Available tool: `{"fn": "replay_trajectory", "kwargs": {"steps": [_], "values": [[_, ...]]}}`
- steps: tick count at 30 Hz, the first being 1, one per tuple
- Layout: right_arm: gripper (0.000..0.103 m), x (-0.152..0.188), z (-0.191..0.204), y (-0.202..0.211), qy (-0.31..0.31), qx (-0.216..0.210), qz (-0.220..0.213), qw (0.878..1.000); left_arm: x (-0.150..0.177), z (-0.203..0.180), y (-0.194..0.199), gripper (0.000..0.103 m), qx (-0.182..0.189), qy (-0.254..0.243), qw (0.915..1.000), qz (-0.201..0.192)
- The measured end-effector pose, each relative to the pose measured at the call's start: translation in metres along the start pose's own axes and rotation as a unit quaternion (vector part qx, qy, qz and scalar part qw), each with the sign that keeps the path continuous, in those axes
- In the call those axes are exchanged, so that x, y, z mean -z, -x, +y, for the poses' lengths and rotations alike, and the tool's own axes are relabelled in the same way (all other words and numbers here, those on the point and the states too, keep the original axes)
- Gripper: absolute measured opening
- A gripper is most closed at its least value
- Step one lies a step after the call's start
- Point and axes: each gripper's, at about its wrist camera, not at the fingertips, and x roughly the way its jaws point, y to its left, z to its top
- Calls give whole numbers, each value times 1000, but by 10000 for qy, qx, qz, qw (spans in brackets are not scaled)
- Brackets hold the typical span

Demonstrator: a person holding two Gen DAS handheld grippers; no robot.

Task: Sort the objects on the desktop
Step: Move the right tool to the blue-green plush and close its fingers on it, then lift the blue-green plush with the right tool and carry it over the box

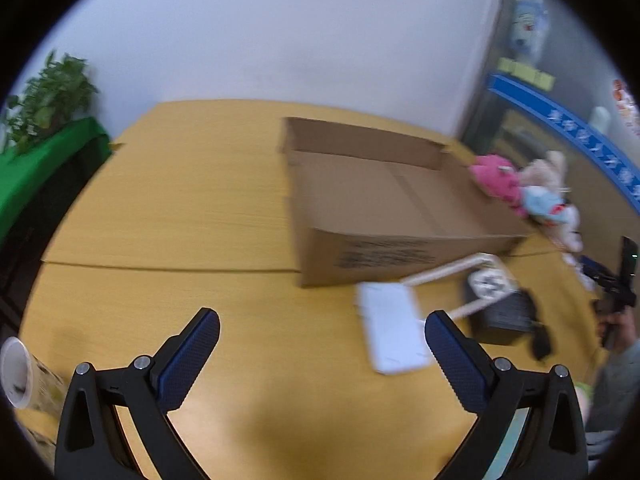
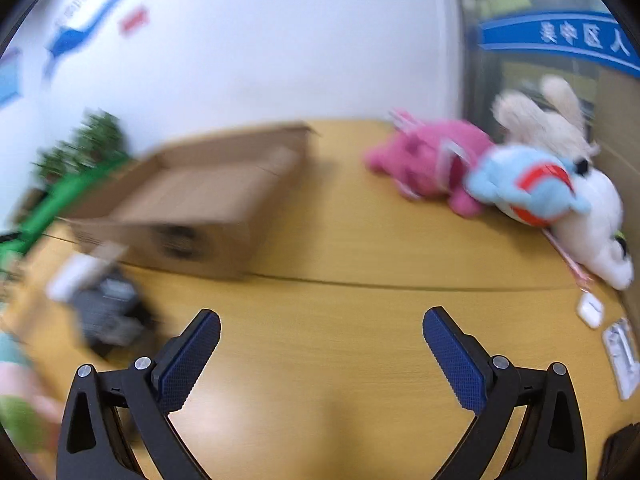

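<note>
Cardboard box: open-topped and shallow, it rests on the worktop at about 1 o'clock from the left claw; its inside shows bare cardboard and its near wall carries blurred dark print. In the right wrist view the same box sits at about 10 o'clock, badly smeared by blur.
White flat device: lies on the worktop just in front of the box's near wall, at 1 o'clock from the left claw, beside its right finger; two white rods reach from it toward the box corner.
Black item: lies at 2 o'clock, just beside the white device; too blurred to tell what it is.
Plush toys: a pink one, a pale blue one, a beige one and a white one lie heaped and touching at 1 to 2 o'clock in the right wrist view, to the right of the box.
Small white case: lies on the worktop at 3 o'clock, near the white plush.
Paper cup: lies on its side at 9 o'clock in the left wrist view.
Left claw: fingers spread wide, nothing between them, above bare worktop.
Right claw: fingers spread wide, nothing between them, above bare worktop.
Potted plant: at 10 o'clock on a green cloth beyond the worktop's far left edge.
</note>
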Motion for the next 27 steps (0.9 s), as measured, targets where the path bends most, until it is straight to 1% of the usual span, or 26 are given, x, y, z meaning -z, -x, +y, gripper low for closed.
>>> {"fn": "replay_trajectory", "kwargs": {"steps": [1,2,3,4,5,6,7,8,9,11,12,13,14,15,16,17,18,19,20,21,23,25,27], "values": [[103,-2,9,10,-1,-212,-70,9998,3,-9,2,103,123,13,9999,96],[103,-5,25,25,12,-580,-190,9981,11,-23,2,103,329,29,9990,300],[103,-7,37,35,35,-844,-225,9962,17,-32,2,103,493,45,9979,415],[103,-5,52,46,101,-1133,-197,9933,26,-41,4,103,737,23,9958,550],[103,-2,72,56,222,-1468,-122,9888,36,-50,3,103,895,-38,9938,662],[103,2,84,59,279,-1608,-67,9866,49,-64,-2,103,1075,-128,9903,869],[103,7,99,60,334,-1841,68,9823,57,-73,-6,103,1167,-165,9879,1010],[103,18,117,57,397,-2178,355,9745,68,-82,-11,102,1315,-198,9841,1176],[103,25,129,53,455,-2374,576,9686,80,-94,-15,102,1562,-222,9784,1335],[103,51,166,40,769,-2699,1191,9524,98,-109,-21,102,1863,-280,9692,1585],[101,59,175,36,863,-2779,1347,9472,106,-115,-22,102,1919,-316,9666,1668],[100,75,188,33,992,-2888,1566,9393,117,-122,-24,102,1993,-340,9632,1773],[95,89,199,27,1121,-2954,1807,9314,120,-125,-25,102,2051,-333,9611,1820],[89,101,208,20,1284,-2918,1998,9265,125,-129,-27,101,2145,-314,9585,1852],[85,108,212,13,1377,-2857,2072,9255,127,-131,-27,100,2205,-302,9572,1851],[76,115,220,7,1494,-2723,2145,9260,128,-133,-29,100,2175,-318,9584,1819],[73,119,225,2,1530,-2653,2171,9269,126,-133,-30,96,1933,-356,9663,1661],[73,119,228,-3,1510,-2671,2151,9272,124,-130,-31,95,1859,-272,9692,1593],[69,116,231,-5,1490,-2671,2050,9298,120,-125,-34,94,1844,-138,9697,1599],[65,112,233,-5,1533,-2573,1926,9345,117,-116,-36,94,1865,93,9688,1633],[66,103,230,0,1530,-2481,1708,9412,115,-111,-37,94,1908,174,9672,1670],[68,97,222,4,1400,-2484,1548,9459,115,-112,-38,94,1882,79,9684,1634],[85,92,212,8,1277,-2419,1431,9512,114,-114,-40,94,1917,104,9689,1560]]}}
